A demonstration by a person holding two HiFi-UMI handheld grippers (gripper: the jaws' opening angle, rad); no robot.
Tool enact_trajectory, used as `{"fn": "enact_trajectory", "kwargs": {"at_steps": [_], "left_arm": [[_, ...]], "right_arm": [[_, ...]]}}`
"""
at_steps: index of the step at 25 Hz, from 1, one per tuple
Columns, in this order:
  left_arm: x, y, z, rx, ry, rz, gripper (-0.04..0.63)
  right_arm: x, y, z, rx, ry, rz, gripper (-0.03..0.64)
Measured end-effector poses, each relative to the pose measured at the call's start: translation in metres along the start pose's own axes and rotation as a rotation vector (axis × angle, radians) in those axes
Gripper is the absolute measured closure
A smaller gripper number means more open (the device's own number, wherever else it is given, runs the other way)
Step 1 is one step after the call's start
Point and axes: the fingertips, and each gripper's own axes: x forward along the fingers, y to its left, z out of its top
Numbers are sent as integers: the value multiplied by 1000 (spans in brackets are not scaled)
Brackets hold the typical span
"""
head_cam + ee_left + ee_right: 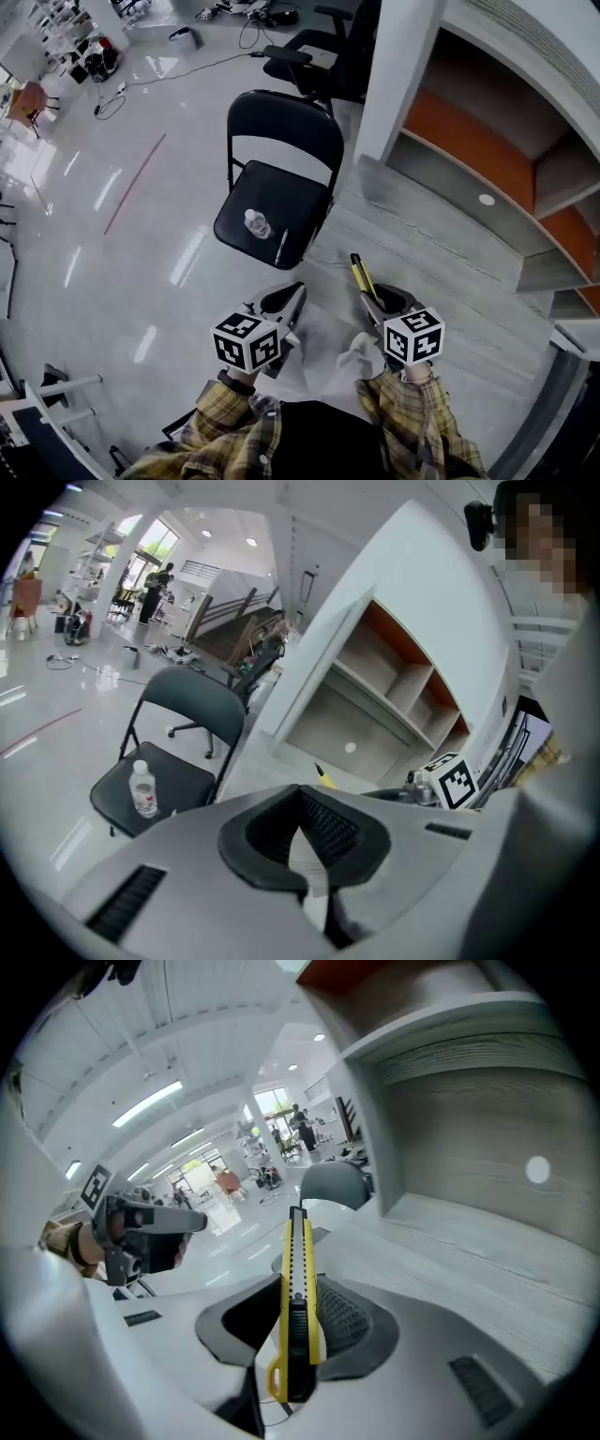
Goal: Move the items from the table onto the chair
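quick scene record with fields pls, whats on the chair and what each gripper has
chair: black folding chair, on the floor beside the grey table
on seat: clear water bottle, standing; slim pen-like item lying beside it
left gripper: shut, nothing between the jaws
right gripper: shut on a yellow utility knife, which sticks out forward past the jaws
task state: two items on the chair, knife not yet set down

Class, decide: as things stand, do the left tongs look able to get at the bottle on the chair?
Probably yes: the bottle sits in the open on the chair, nothing stands between it and the left tongs, which are shut and empty.
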Motion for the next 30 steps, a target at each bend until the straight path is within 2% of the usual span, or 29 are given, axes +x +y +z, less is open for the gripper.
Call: {"fn": "enact_trajectory", "kwargs": {"at_steps": [7,13,16,20,26,30], "left_arm": [[-60,151,24,-32,-8,72,591],[-77,249,15,-83,15,139,591],[-73,289,-1,-133,23,153,591],[-61,332,-29,-194,39,165,591],[-56,373,-75,-252,75,184,591],[-46,395,-103,-272,102,200,591]], "right_arm": [[142,130,45,11,10,126,489],[256,192,63,43,56,182,489],[317,190,52,77,95,149,489],[396,161,20,134,147,64,489],[479,109,-41,125,215,-70,489],[523,78,-81,126,242,-126,489]]}}
